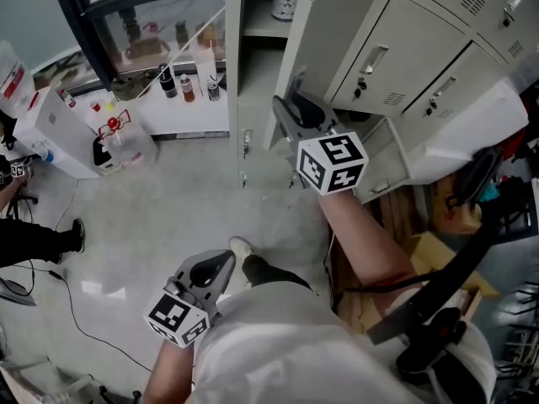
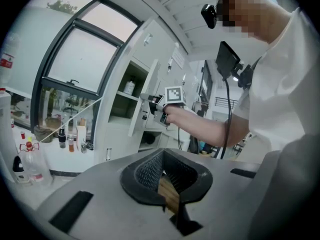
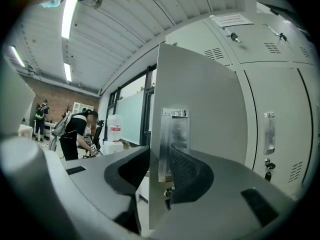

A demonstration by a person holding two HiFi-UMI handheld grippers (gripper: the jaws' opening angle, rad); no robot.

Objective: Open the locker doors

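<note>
At the door edge, we are clamping it between the right gripper jaws. Below the door, we are holding the left gripper with jaws closed and empty.

The lockers are viewed steeply downward from head height. The open door is shared: closely in the right gripper view, distantly in the left.

Your head view is evenly bright, with a pale glare patch on the floor, while both gripper views bulge inside dark round edges, daylight whitens the window, ceiling strip lights flare, and the close locker door looks slightly soft.
</note>
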